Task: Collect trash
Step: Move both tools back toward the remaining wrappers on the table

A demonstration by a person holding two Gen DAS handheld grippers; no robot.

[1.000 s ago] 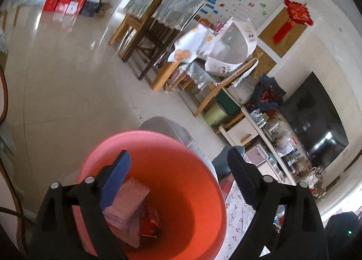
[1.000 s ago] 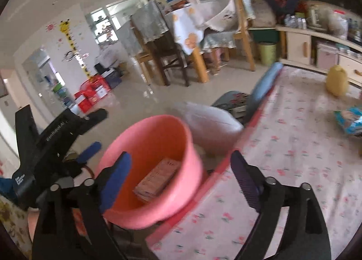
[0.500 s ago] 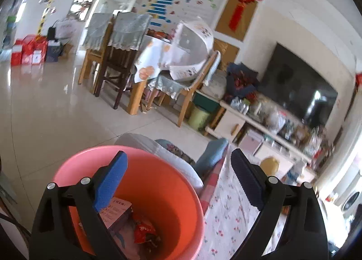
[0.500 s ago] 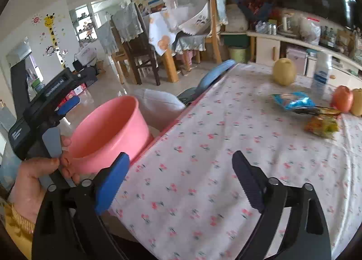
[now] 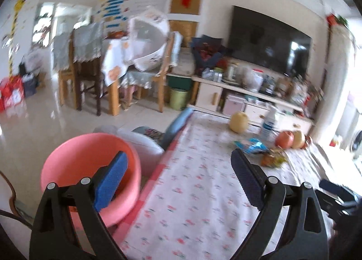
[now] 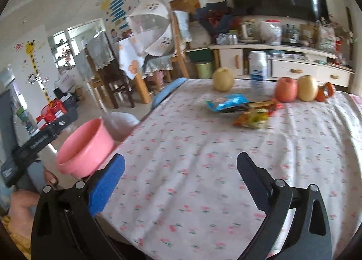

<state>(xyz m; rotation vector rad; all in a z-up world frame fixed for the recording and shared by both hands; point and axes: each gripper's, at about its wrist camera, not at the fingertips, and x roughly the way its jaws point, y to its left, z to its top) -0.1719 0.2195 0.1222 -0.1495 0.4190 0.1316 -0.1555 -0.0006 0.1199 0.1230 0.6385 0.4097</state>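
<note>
A: How is the right gripper (image 6: 178, 183) posed?

B: It is pointed forward and somewhat downward over the near part of the table covered in a white cloth with small pink flowers (image 6: 226, 158). Its jaws are spread wide and are opening; nothing but cloth is seen between them.

A: And the left gripper (image 5: 178, 180)?

B: It is held at the table's left edge, also angled down, with its blue-padded finger (image 5: 110, 178) seen in front of the round pink plastic basin (image 5: 67, 165) and the other finger over the cloth. The jaws are released and nothing is gripped. In the right wrist view its black body is seen at the far left, with the person's hand (image 6: 25, 201) wrapped around the handle below it.

A: Where is the trash located?

B: A blue crinkled snack wrapper (image 6: 227, 102) and a yellow-and-red snack wrapper (image 6: 254, 117) are lying just beside each other on the far half of the table, well apart from both grippers. Behind them a yellow pear (image 6: 222, 82), a white plastic bottle with a blue label (image 6: 258, 70) and a red apple (image 6: 285, 89) are set.

A: And the basin?

B: It is placed off the table's left edge, near the left gripper.
</note>
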